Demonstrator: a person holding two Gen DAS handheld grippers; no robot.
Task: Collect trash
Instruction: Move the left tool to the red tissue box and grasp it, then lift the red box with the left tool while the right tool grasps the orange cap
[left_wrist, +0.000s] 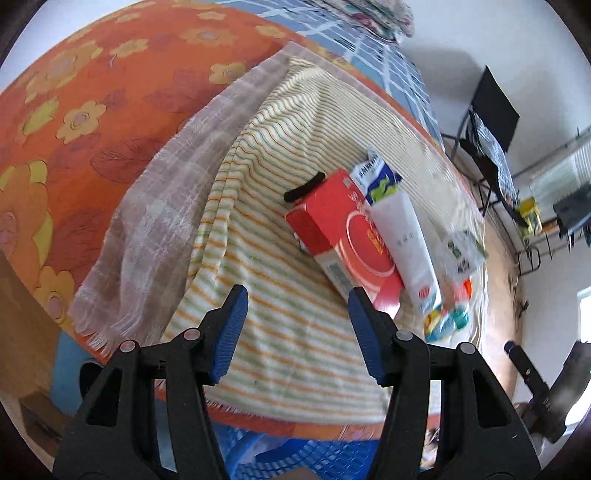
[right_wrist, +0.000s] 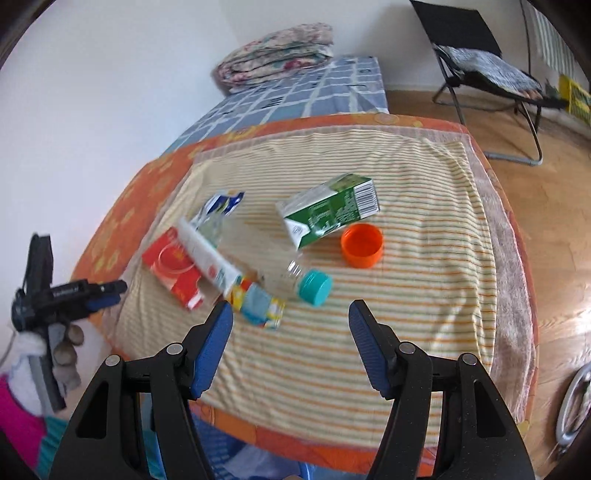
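Observation:
Trash lies on a striped towel (right_wrist: 369, 332) on the bed. A red box (right_wrist: 173, 267) lies at the left, with a white tube (right_wrist: 208, 258) across it and a blue-white wrapper (right_wrist: 219, 205) behind. A clear bottle with a teal cap (right_wrist: 314, 287) lies in the middle, a green carton (right_wrist: 328, 210) and an orange lid (right_wrist: 362, 245) beyond it. My right gripper (right_wrist: 290, 319) is open and empty, just short of the bottle. My left gripper (left_wrist: 297, 306) is open and empty, its right pad next to the red box (left_wrist: 343, 236) and the tube (left_wrist: 410, 240).
A blue mesh basket (left_wrist: 314, 454) sits below the bed's near edge, also seen in the right wrist view (right_wrist: 221, 454). An orange floral sheet (left_wrist: 92, 129) and a checked towel (left_wrist: 166, 229) lie left. A folded quilt (right_wrist: 273, 55), a black chair (right_wrist: 480, 62) and wood floor (right_wrist: 554, 221) are beyond.

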